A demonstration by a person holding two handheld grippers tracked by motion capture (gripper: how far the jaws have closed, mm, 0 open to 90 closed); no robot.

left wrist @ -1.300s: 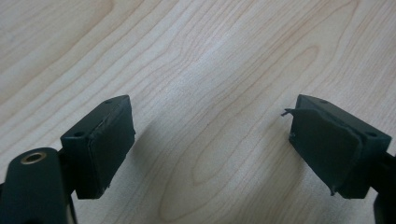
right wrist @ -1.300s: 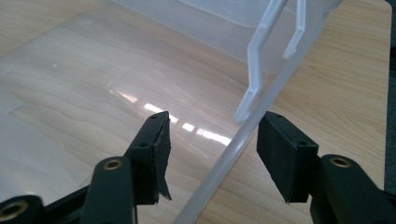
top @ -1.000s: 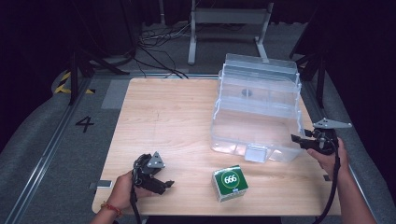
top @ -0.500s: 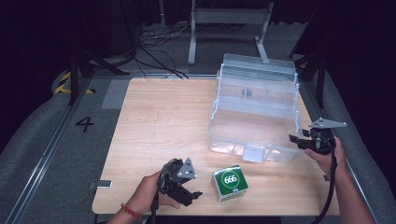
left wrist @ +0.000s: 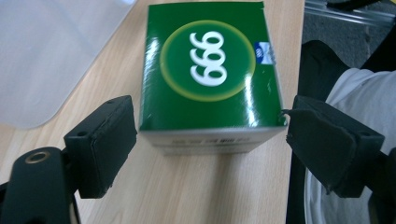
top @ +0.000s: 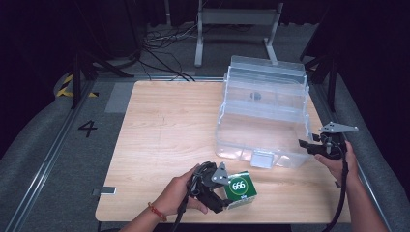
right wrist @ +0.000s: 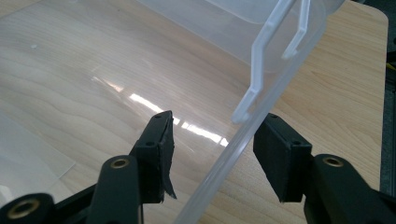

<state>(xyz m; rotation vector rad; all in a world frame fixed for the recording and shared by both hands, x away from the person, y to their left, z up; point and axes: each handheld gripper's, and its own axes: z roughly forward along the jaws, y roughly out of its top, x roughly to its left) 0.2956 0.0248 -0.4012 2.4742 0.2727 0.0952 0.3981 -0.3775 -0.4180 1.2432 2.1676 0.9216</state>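
A green carton [top: 240, 188] marked 666 lies flat near the table's front edge; in the left gripper view this carton [left wrist: 210, 70] has its near end between my jaws. My left gripper [top: 226, 191] is open around that end [left wrist: 212, 116], with a gap at each pad. A clear plastic storage box [top: 263, 116] with stepped tiers stands open at the back right. My right gripper [top: 304, 145] is at its front right corner. Its jaws [right wrist: 218, 126] straddle the box's clear rim [right wrist: 233, 154] without pressing on it, so it is open.
The wooden table [top: 159, 125] has its front edge just below the carton. A small grey tab [top: 104, 191] lies at the front left corner. A metal stand [top: 237, 19] and cables sit on the floor behind. A white sleeve [left wrist: 359, 102] is to the right of the carton.
My left hand has travelled right along the front of the table and brought its jaws up to the green carton. The right gripper has stayed at the clear box's corner.
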